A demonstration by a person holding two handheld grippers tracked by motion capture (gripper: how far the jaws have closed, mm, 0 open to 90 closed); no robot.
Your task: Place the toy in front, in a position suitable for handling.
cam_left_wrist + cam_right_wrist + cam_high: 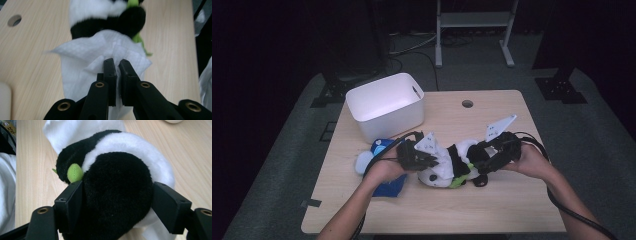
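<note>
A black-and-white panda plush with a green bit lies on the wooden table, between both hands. My left gripper is shut on a white tissue that lies against the panda. In the high view this gripper sits at the plush's left side. My right gripper spans a black, rounded part of the panda, and both pads press into the fur. From above, the right gripper is at the plush's right end.
A white plastic bin stands at the table's back left. A blue packet and a pale round object lie under and left of the left hand. A cable hole is near the back edge.
</note>
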